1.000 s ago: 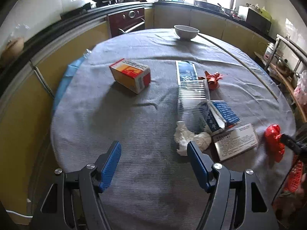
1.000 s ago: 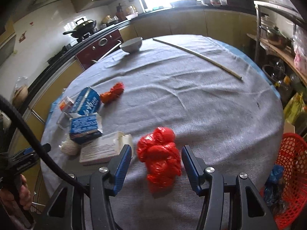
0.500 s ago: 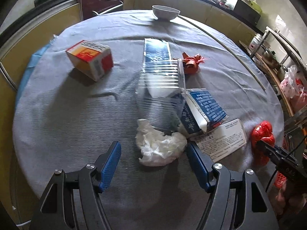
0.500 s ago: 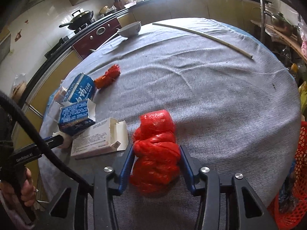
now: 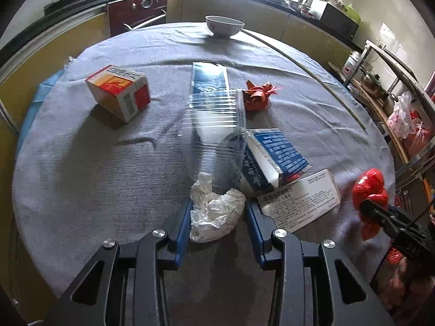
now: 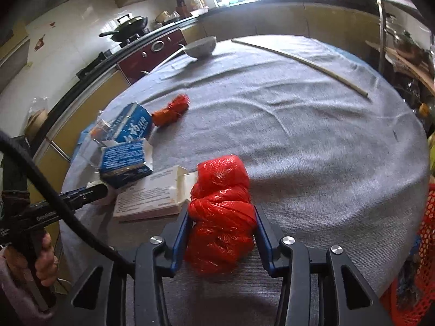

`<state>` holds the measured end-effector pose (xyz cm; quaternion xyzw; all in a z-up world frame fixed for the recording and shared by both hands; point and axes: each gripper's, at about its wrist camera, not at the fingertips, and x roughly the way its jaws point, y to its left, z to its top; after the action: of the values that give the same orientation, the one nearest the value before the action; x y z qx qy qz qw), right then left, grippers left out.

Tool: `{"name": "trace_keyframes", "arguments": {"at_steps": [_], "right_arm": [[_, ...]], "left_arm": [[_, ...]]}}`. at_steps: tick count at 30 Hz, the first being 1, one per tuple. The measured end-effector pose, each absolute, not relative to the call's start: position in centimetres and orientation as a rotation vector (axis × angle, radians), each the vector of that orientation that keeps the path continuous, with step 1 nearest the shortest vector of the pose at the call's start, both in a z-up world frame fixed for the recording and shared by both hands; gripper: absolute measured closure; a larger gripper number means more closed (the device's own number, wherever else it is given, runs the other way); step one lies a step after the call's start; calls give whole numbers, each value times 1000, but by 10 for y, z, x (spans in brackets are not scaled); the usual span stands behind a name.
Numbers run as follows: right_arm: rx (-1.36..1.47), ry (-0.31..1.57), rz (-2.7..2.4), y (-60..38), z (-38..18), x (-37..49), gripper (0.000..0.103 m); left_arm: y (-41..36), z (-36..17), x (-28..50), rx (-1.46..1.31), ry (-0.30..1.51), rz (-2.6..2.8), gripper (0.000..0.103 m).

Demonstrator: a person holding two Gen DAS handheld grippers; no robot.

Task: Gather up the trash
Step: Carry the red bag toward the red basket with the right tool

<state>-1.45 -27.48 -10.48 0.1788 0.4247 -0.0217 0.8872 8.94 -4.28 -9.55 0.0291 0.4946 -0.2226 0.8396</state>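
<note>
Both grippers are clamped on trash, the left gripper (image 5: 217,214) on a crumpled tissue (image 5: 214,214), the right gripper (image 6: 221,228) on a red plastic bag (image 6: 221,214); next, lifting toward the red basket (image 6: 426,217).

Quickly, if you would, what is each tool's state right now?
Left tool: closed on the crumpled white tissue.
Right tool: closed on the red plastic bag.

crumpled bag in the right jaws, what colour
Red, shiny crinkled plastic bag; clearest in the right wrist view.
</note>
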Motion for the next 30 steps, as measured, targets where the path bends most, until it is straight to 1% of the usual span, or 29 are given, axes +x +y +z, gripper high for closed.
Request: {"name": "trace_keyframes", "arguments": {"at_steps": [5,12,19,30], "right_arm": [[368,849,-36,-273,-94,-23,56],[388,815,-30,-274,-86,-33,56],[412,761,-40,-284,-74,-51,56],[461,701,-80,-309,-64,-81,56]], "left_arm": [[-28,-82,76,54,1011,-419,63],[-28,-41,51,87,883,-396,63],[-58,-19,25,143,821,-462,63],[-104,-14,-12,219,813,-557,62]]}}
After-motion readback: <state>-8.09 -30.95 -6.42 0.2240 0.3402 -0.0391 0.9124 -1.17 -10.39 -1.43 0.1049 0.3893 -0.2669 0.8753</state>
